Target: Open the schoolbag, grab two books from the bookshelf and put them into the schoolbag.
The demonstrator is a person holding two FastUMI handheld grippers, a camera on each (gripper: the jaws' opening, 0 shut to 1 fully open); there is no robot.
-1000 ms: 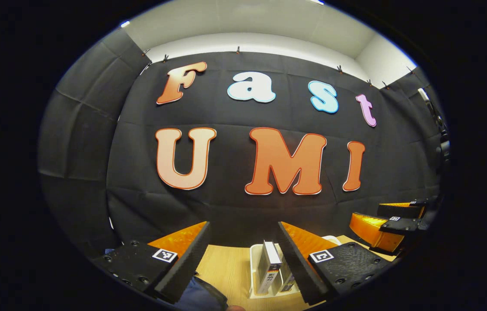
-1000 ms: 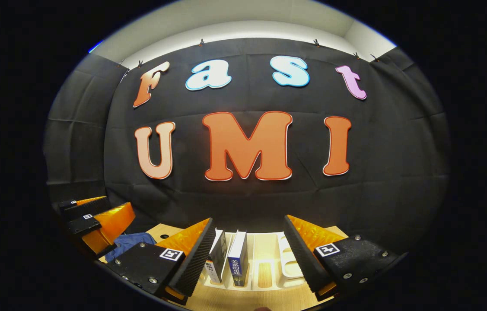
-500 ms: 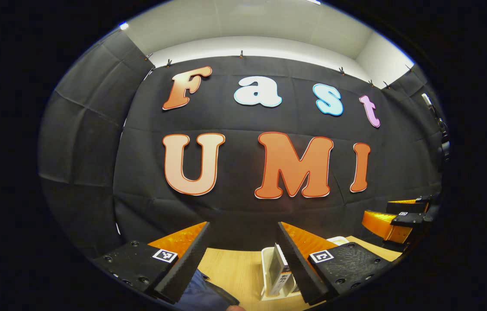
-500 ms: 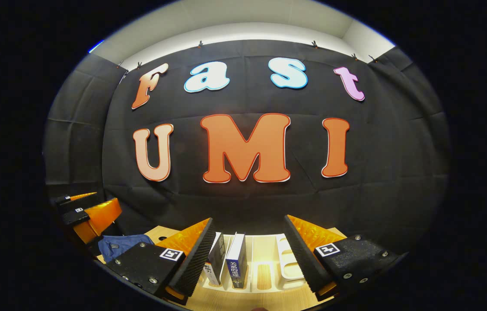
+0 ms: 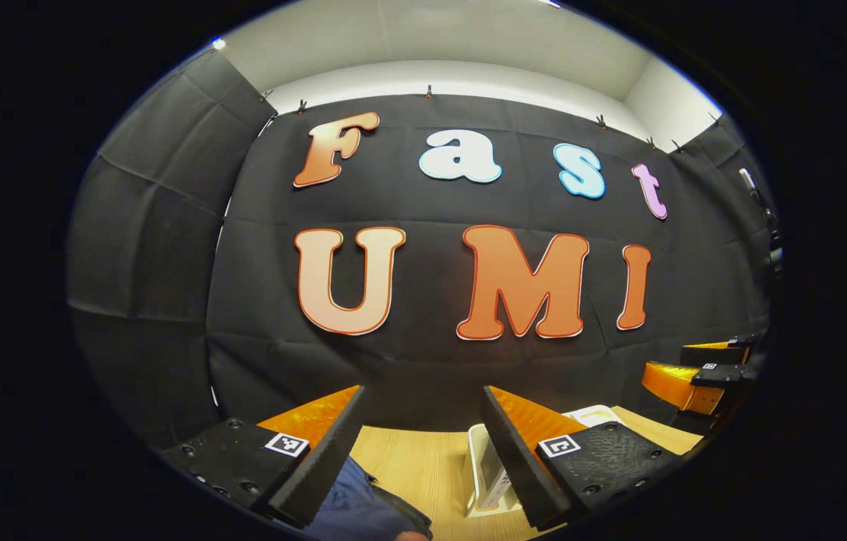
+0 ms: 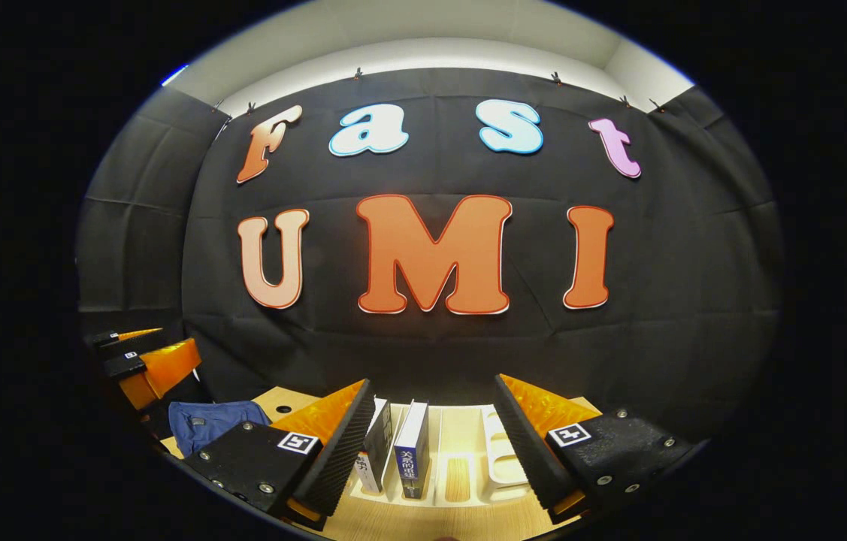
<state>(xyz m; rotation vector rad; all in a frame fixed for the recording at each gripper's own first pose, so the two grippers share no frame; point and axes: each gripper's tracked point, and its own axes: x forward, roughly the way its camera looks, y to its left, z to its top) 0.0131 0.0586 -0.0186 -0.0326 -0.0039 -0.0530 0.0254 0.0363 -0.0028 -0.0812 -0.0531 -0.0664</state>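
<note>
Clearly the schoolbag (image 5: pixel 363 511) lay low and just ahead of our left gripper (image 5: pixel 423 439), jaws spread and empty, on the bench (image 5: pixel 412 458); our right gripper (image 6: pixel 434 436), equally spread, faced two upright books (image 6: pixel 400 451) in the bookshelf (image 6: pixel 502 462).

Tabletop: pale wooden tabletop (image 6: pixel 461 526), smooth, matt grain.
Schoolbag: blue cloth schoolbag (image 6: pixel 207 422), soft, matt.
Rack: white plastic bookshelf (image 6: pixel 502 473), smooth, lightly glossy.
Books: two upright paper books (image 6: pixel 412 451), covers slightly glossy.
</note>
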